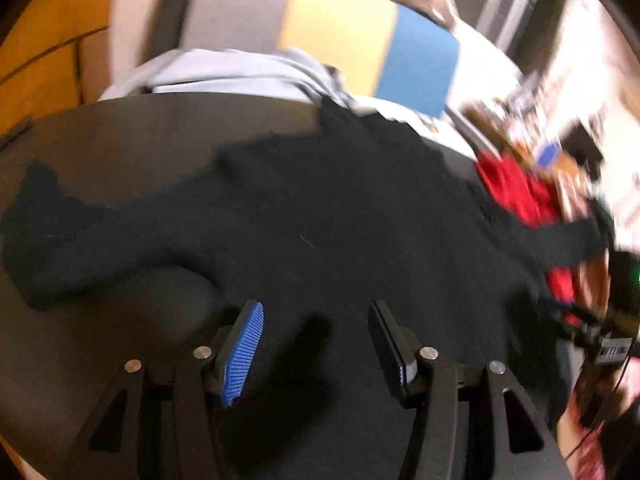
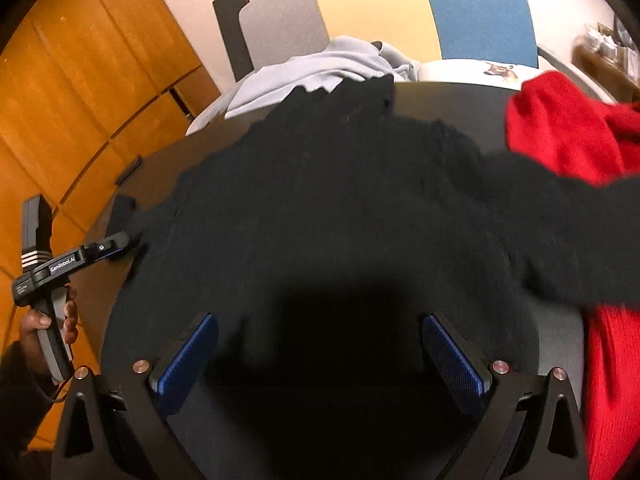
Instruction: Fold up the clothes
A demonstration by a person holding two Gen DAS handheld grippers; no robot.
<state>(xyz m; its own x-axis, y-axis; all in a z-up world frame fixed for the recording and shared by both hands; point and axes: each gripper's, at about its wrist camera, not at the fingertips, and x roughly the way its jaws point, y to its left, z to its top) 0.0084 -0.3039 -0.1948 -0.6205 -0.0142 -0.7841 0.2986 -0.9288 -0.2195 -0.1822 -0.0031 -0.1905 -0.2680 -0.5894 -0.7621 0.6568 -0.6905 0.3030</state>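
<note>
Both hand-held grippers (left, right) seemingly gape above black garment

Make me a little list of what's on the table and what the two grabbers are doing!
table: dark round table
main garment: black sweater spread across the table, one sleeve stretched toward the left edge
other clothes: red garment at the right side; light grey garment at the far edge
left gripper: open, above the sweater, holding nothing
right gripper: open, above the sweater, holding nothing
folding: not started, as far as the sweater shows
</note>
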